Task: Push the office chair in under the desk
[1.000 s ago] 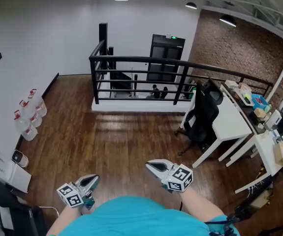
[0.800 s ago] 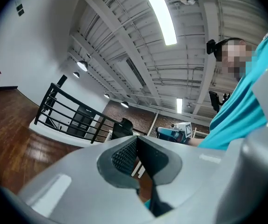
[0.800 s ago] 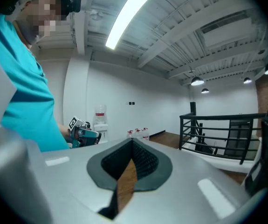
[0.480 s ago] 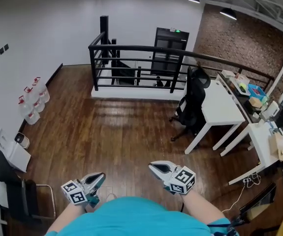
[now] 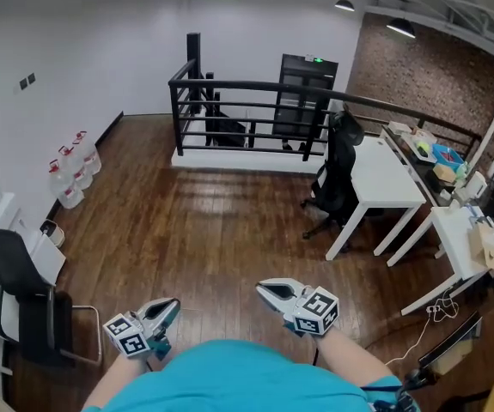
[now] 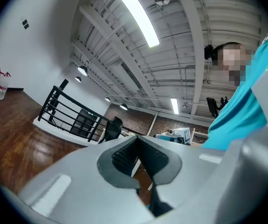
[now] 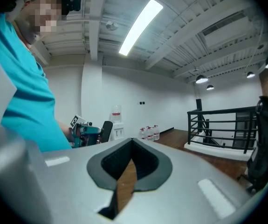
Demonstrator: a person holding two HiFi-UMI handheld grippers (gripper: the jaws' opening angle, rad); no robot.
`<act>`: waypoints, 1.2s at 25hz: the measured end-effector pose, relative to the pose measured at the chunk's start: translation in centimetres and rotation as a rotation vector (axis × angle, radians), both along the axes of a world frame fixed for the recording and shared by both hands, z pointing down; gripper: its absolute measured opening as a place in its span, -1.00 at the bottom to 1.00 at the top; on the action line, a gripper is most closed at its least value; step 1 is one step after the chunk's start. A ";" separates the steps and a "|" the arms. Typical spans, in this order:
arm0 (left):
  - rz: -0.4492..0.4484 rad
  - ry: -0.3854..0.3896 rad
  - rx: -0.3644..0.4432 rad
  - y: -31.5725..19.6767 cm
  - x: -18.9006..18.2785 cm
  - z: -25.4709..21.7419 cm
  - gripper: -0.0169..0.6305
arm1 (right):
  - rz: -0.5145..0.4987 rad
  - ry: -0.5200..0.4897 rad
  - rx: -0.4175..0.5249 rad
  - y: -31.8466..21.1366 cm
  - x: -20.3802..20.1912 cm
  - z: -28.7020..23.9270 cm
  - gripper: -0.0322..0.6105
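The black office chair (image 5: 339, 174) stands on the wood floor at the left end of the white desk (image 5: 386, 183), its seat outside the desk. It is far from both grippers. My left gripper (image 5: 167, 307) is low in the head view, close to the person's body, with its jaws shut and nothing in them. My right gripper (image 5: 268, 288) is beside it, also shut and empty. In the left gripper view the gripper (image 6: 136, 139) points toward the distant chair (image 6: 113, 127). The right gripper view shows its gripper (image 7: 133, 141) and the chair (image 7: 264, 143) at the right edge.
A black railing (image 5: 255, 110) fences a stairwell at the back. Water bottles (image 5: 75, 172) line the left wall. A black visitor chair (image 5: 23, 303) stands near left. A second, cluttered desk (image 5: 461, 239) is at right, with cables (image 5: 427, 320) on the floor.
The whole view has shifted: the visitor chair and the left wall have come further into view. Both grippers keep their place in front of the body, still shut.
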State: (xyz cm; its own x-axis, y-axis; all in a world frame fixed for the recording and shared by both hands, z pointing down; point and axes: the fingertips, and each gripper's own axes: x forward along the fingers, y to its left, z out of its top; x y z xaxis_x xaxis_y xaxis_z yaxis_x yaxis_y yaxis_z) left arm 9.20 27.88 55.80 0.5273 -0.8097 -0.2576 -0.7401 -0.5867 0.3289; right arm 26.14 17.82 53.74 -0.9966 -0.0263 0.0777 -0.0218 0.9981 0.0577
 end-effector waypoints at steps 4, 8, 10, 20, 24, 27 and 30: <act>-0.008 -0.004 0.011 8.1 0.8 0.5 -0.87 | -0.005 -0.014 0.001 7.3 0.5 -0.1 -0.90; 0.002 -0.011 0.008 15.8 1.5 0.6 -0.87 | -0.007 -0.010 0.004 14.0 0.5 -0.2 -0.90; -0.011 0.000 -0.011 18.9 1.2 0.3 -0.87 | -0.004 -0.010 -0.007 16.8 0.5 -1.1 -0.90; -0.024 0.036 0.004 29.2 5.5 -0.9 -0.87 | 0.041 -0.018 -0.075 26.8 6.8 -1.6 -0.90; -0.004 0.020 -0.001 30.1 9.6 -0.2 -0.87 | 0.062 -0.042 -0.084 28.6 11.3 -1.1 -0.90; 0.003 0.022 0.002 29.8 13.9 -0.7 -0.87 | 0.091 -0.042 -0.097 28.9 16.1 -0.8 -0.90; 0.040 0.001 0.033 29.5 19.5 -2.0 -0.87 | 0.113 -0.036 -0.095 29.0 21.0 -0.6 -0.90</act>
